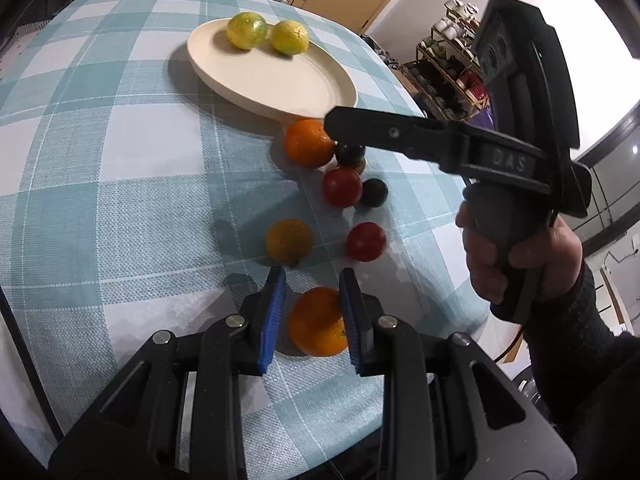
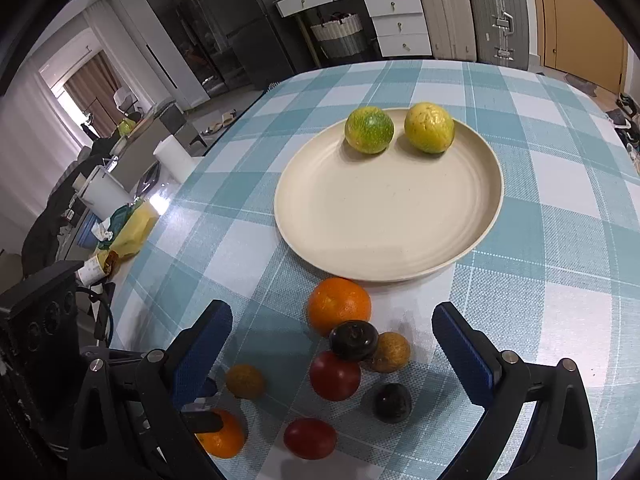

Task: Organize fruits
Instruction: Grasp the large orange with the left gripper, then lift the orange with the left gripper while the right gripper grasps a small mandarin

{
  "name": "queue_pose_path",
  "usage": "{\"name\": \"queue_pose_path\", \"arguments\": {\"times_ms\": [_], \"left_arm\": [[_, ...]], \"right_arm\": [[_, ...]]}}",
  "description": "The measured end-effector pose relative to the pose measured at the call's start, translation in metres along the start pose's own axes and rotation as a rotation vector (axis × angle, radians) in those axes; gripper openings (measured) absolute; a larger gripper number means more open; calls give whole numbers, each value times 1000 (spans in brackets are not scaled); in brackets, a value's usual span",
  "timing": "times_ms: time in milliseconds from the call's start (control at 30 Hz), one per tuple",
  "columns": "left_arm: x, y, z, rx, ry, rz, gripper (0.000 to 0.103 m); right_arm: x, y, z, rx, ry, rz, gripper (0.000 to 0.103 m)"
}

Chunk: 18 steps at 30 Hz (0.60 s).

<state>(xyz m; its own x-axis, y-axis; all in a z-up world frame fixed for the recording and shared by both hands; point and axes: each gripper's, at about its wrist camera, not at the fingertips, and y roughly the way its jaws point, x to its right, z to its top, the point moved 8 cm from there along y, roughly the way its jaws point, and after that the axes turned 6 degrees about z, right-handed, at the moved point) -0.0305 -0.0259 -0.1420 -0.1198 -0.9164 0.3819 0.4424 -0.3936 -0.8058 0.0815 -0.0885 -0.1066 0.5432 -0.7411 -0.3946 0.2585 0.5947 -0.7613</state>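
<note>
Both views are evenly and fairly brightly lit from overhead, and the fruit cast soft, short shadows on the tabletop (image 2: 560, 208). A window (image 2: 80, 92) at the far left of the right wrist view is blown out. Fisheye bending curves the tabletop edges and blackens the corners. The yellow-green fruit (image 1: 247, 31) looks slightly smeared; the centre is sharp.

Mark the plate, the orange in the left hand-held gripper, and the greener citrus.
plate (image 2: 400, 224): right wrist view, bare centre.
orange (image 1: 318, 322): left wrist view, top skin.
greener citrus (image 2: 369, 130): right wrist view, front face.
</note>
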Motion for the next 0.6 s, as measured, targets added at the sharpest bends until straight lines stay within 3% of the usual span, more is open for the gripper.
{"name": "queue_pose_path", "arguments": {"times_ms": [67,200,600], "left_arm": [[3,1,-2,-5,11,6,27],[7,4,-8,-26,18,14,42],[23,8,-27,-75,50,-11,43]], "right_arm": [[1,0,0,-2,-3,-2,103],[2,-1,1,-5,-7,-6,103],[-1,2,3,-27,-25,1,103]]}}
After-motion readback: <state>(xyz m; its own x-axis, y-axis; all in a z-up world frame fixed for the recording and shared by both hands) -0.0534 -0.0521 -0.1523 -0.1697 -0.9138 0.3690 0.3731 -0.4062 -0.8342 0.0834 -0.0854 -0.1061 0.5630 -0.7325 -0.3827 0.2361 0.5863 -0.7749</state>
